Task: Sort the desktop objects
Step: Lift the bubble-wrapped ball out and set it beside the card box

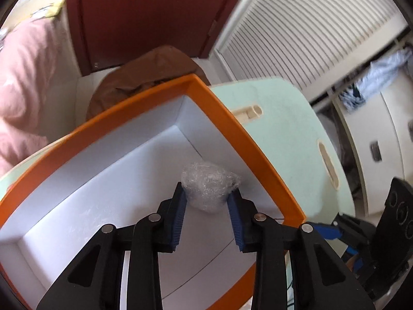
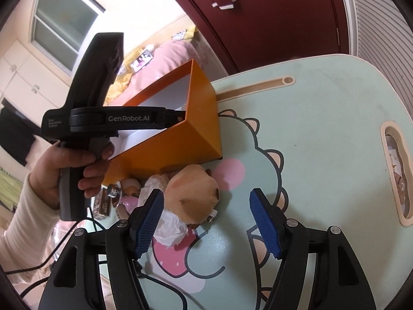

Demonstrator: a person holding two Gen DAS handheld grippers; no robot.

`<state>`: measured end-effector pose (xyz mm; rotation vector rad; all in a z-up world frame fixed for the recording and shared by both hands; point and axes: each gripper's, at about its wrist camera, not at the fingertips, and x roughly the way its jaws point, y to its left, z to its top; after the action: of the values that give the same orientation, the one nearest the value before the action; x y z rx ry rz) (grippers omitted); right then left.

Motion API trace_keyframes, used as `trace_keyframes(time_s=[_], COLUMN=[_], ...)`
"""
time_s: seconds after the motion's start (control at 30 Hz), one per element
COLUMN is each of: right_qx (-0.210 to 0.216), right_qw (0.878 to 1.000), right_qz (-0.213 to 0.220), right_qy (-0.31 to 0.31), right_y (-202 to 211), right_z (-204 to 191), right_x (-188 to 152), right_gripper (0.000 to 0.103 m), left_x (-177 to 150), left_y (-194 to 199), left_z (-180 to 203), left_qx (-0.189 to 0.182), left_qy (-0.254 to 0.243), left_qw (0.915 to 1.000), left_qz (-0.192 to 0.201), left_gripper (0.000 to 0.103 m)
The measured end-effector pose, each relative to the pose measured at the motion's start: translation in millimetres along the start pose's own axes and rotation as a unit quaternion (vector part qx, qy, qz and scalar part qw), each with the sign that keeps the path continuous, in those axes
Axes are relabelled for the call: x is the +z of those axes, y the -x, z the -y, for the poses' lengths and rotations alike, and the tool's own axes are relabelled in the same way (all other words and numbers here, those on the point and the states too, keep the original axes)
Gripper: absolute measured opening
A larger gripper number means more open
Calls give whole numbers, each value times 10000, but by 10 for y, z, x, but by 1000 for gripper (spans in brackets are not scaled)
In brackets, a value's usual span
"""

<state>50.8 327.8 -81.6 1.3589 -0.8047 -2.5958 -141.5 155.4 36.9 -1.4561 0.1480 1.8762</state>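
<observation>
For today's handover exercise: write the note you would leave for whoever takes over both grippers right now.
Left gripper: inside the orange box, pads against a clear plastic-wrapped ball on the box floor.
Right gripper: open and empty, over the table near the tan plush toy.
Done: only the wrapped ball lies in the box.
Left: the plush toy, the white plastic bag, and small items beside the box still wait on the table.

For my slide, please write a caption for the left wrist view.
Left claw grips a plastic wad inside the orange box.
</observation>
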Motion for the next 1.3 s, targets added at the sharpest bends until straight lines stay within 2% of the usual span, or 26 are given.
trace_keyframes(time_s=[0.23, 0.37, 0.5, 0.57, 0.63, 0.8, 0.93, 1.1, 1.23, 1.27, 1.3], right_qx=[-62, -19, 17, 46, 58, 27, -9, -56, -84, -94, -110], right_qw=[10000, 9998, 9990, 9986, 9982, 9971, 9965, 9963, 9960, 9959, 9956], right_qz=[6, -110, -207, -242, -279, -334, -344, -382, -423, -432, -439], right_qy=[64, 190, 388, 464, 536, 681, 759, 768, 785, 795, 815], right_y=[35, -27, -85, -101, -119, -193, -217, -217, -248, -258, -265], right_z=[-46, -146, -285, -334, -377, -461, -505, -516, -525, -528, -533], right_x=[-15, -29, -52, -67, -76, -57, -60, -80, -67, -61, -58], right_gripper=[71, 71, 71, 71, 71, 71, 71, 71, 71, 71, 71], left_x=[-300, -703, -1160, -1367, -1503, -1710, -1814, -1970, -1993, -1986, -1983], left_y=[745, 1024, 1117, 1137, 1216, 1354, 1345, 1204, 1033, 999, 978], left_z=[-80, -81, -141, -121, -124, -152, -141, -173, -279, -308, -334], left_qx=[279, 787, 630, 691, 770, 581, 600, 554, 656, 705, 728], left_qy=[328, 483, 949, 991, 1048, 1310, 1251, 1343, 1542, 1611, 1677], left_qw=[9943, 9884, 9847, 9822, 9782, 9692, 9698, 9745, 9755, 9750, 9742], left_qz=[972, 1203, 1317, 1441, 1620, 2001, 2006, 1713, 1424, 1355, 1320], left_gripper=[34, 34, 34, 34, 34, 34, 34, 34, 34, 36, 44])
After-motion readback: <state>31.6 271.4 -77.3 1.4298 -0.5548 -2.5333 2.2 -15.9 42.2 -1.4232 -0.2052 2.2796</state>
